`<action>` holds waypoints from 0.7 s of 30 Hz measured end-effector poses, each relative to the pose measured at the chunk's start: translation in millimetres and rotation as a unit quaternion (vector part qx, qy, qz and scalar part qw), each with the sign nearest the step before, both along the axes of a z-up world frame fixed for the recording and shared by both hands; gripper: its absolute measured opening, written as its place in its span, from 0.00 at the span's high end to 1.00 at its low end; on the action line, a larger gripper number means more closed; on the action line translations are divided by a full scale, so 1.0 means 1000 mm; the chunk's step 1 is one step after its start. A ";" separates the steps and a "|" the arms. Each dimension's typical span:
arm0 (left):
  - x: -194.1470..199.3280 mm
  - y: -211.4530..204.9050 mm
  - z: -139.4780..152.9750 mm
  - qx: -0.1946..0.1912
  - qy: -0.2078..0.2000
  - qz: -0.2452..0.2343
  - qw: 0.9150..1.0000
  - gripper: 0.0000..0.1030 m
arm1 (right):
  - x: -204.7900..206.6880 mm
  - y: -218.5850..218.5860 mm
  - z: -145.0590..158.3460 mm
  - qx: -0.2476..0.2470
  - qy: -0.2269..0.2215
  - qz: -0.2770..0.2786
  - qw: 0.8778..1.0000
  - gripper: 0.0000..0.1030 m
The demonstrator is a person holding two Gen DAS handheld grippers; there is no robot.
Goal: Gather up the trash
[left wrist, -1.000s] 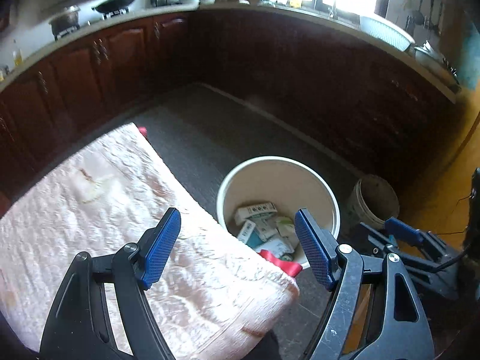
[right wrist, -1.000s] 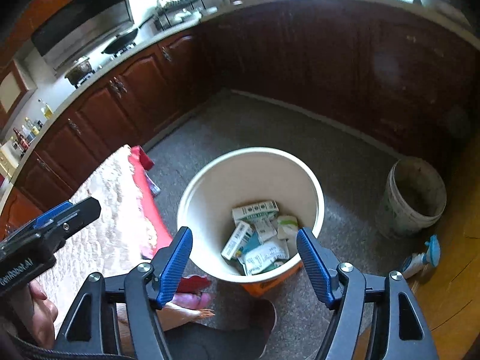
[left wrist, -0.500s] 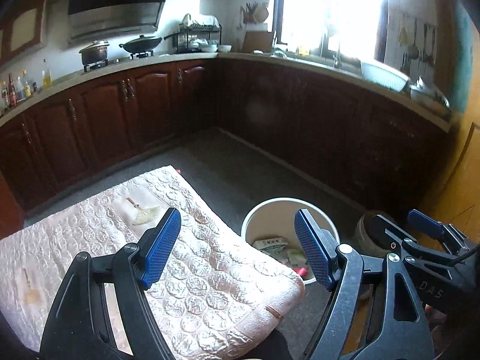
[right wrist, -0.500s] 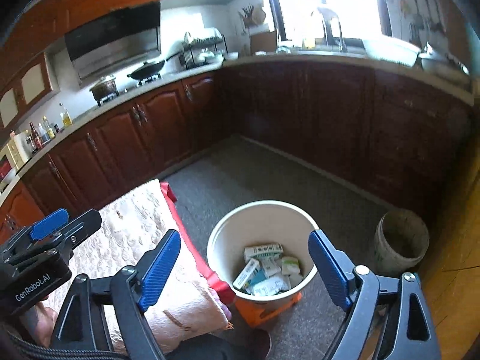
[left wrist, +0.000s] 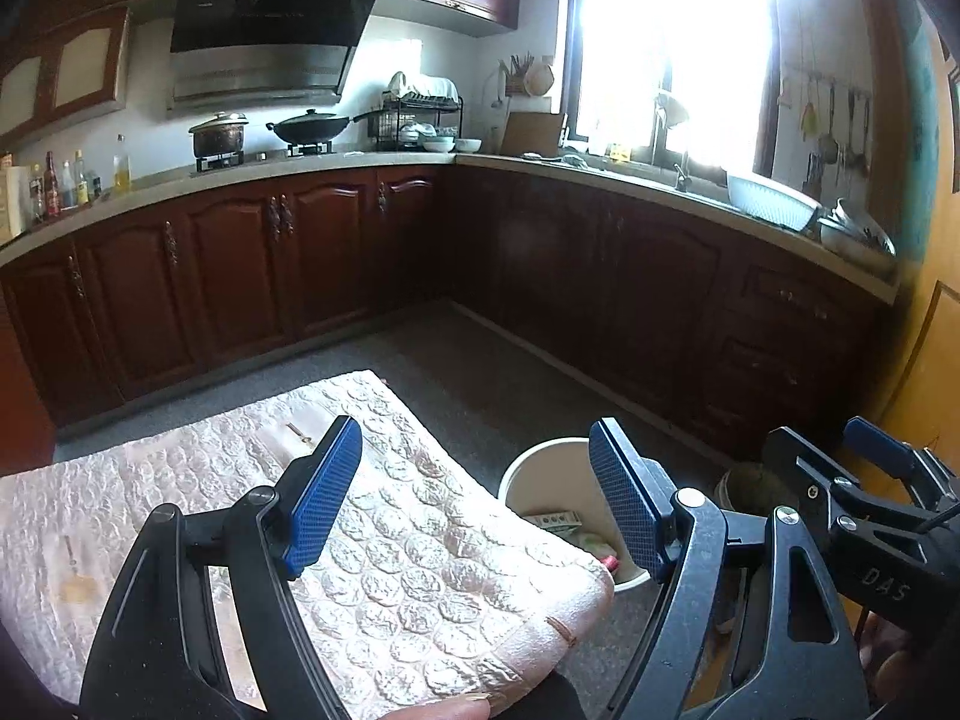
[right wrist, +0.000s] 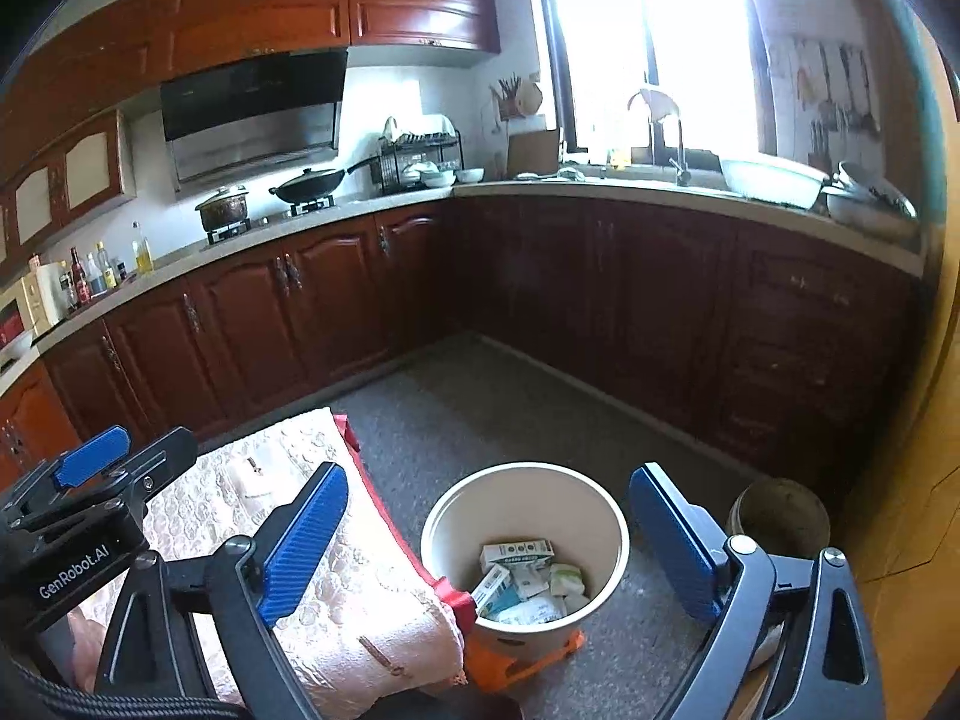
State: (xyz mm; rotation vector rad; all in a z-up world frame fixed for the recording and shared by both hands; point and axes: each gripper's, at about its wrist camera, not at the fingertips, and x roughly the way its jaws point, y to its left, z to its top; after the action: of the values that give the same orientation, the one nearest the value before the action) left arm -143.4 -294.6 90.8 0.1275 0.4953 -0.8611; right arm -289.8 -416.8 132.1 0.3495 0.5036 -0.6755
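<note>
Trash (right wrist: 521, 577), mostly small cartons and wrappers, lay in the bottom of the white bin (right wrist: 591, 501) on the kitchen floor. Just left of the bin sat a quilted pink cushion (right wrist: 336, 594), its red edge touching the bin's rim. Right of the bin stood a grey bucket (right wrist: 780, 516), perhaps empty; its inside was too dim to judge. The left gripper (left wrist: 474, 495) hung above the cushion, jaws apart and bare. The right gripper (right wrist: 489, 543) hung above the bin, jaws opening, nothing between them.

Left gripper (left wrist: 474, 504) and right gripper (right wrist: 489, 546): black frames, blue ribbed pads.
</note>
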 end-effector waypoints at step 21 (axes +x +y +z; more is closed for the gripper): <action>0.004 0.013 0.006 -0.020 -0.007 0.022 1.000 0.25 | 0.005 0.008 0.014 -0.026 -0.005 0.000 1.000 0.07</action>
State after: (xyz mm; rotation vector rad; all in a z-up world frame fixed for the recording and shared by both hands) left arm -139.5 -281.6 96.6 0.0857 0.4660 -0.8269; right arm -284.6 -409.0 146.1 0.3037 0.4756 -0.6846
